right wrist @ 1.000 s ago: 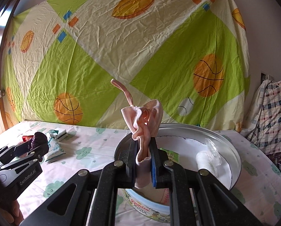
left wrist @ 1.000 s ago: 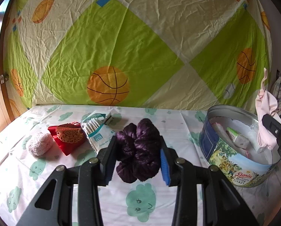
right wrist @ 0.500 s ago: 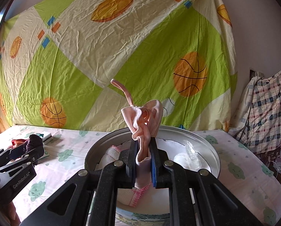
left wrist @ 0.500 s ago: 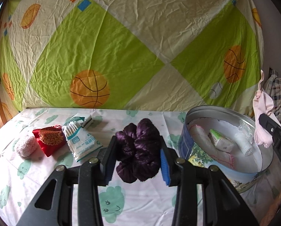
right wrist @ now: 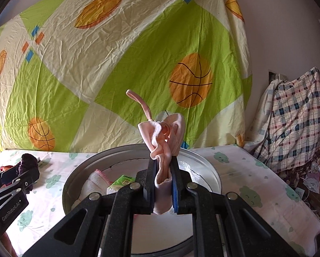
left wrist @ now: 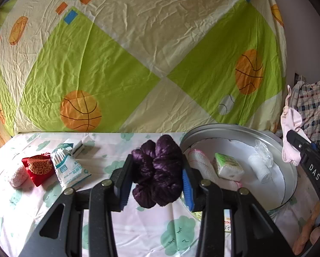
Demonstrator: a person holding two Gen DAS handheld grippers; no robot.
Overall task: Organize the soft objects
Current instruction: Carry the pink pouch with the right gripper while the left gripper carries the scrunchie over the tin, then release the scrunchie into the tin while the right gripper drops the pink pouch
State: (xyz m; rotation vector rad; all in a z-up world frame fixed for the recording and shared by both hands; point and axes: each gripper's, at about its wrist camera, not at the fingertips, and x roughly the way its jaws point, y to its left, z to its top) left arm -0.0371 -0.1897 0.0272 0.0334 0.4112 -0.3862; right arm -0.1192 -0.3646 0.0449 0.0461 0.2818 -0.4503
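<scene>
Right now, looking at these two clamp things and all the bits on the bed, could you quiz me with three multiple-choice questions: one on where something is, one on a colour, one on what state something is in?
1. Where is the green tissue pack?
A. inside the round tin
B. beside the red pouch
C. on the plaid cloth

2. What colour is the scrunchie in the left gripper?
A. yellow
B. dark purple
C. white

3. How is the right gripper?
A. wide open, holding nothing
B. lying flat on the bed
C. shut on the pink cloth

Answers: 1 A, the pack lies within the tin's wall; 2 B, purple folds fill the jaws; 3 C, both fingers pinch the cloth.
</scene>
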